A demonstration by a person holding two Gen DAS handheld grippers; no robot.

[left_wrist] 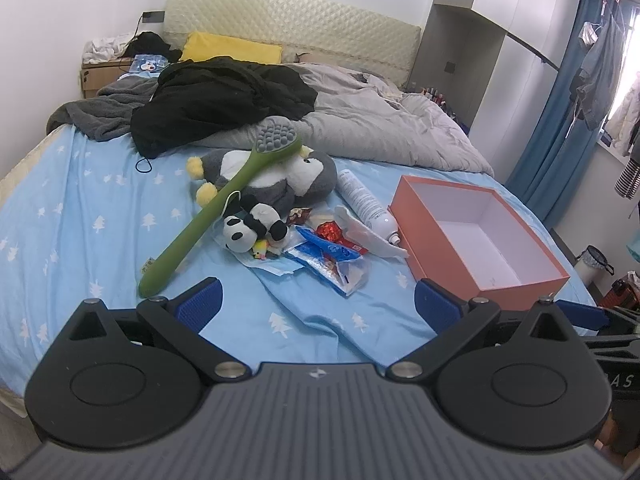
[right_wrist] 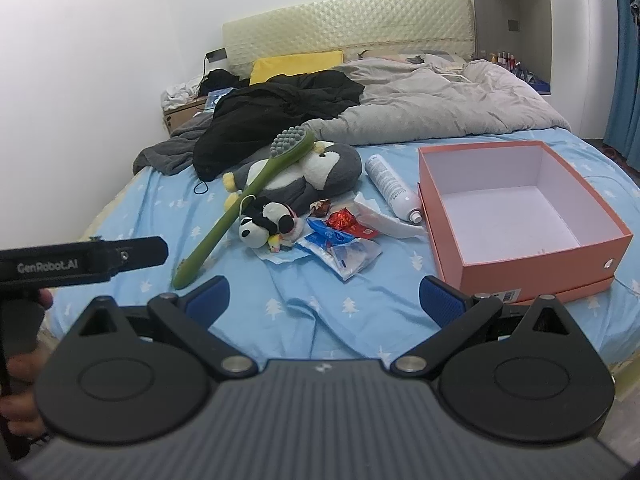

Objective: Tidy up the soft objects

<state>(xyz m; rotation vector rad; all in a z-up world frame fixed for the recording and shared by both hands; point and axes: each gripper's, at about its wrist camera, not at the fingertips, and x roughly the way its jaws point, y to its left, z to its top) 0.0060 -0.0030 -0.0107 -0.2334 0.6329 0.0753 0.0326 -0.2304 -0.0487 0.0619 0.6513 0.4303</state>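
Observation:
A grey penguin plush (left_wrist: pixel 296 180) (right_wrist: pixel 320 172) lies mid-bed with a small panda plush (left_wrist: pixel 252 228) (right_wrist: pixel 266 222) in front of it. A green long-handled brush (left_wrist: pixel 216 208) (right_wrist: pixel 248 196) leans across both. Snack packets (left_wrist: pixel 332 256) (right_wrist: pixel 344 248) and a white spray can (left_wrist: pixel 366 200) (right_wrist: pixel 392 186) lie beside them. An open, empty orange box (left_wrist: pixel 516 284) (right_wrist: pixel 532 264) sits to the right. My left gripper (left_wrist: pixel 316 300) is open and empty above the near sheet. My right gripper (right_wrist: pixel 324 300) is open and empty too, near the box's front corner.
A grey duvet (left_wrist: pixel 372 128) (right_wrist: pixel 440 96), black clothing (left_wrist: pixel 224 96) (right_wrist: pixel 280 112) and a yellow pillow (left_wrist: pixel 232 48) cover the far half of the blue-sheeted bed (left_wrist: pixel 80 208). The left gripper's body (right_wrist: pixel 80 264) shows at the left of the right wrist view. Blue curtains (left_wrist: pixel 560 120) hang right.

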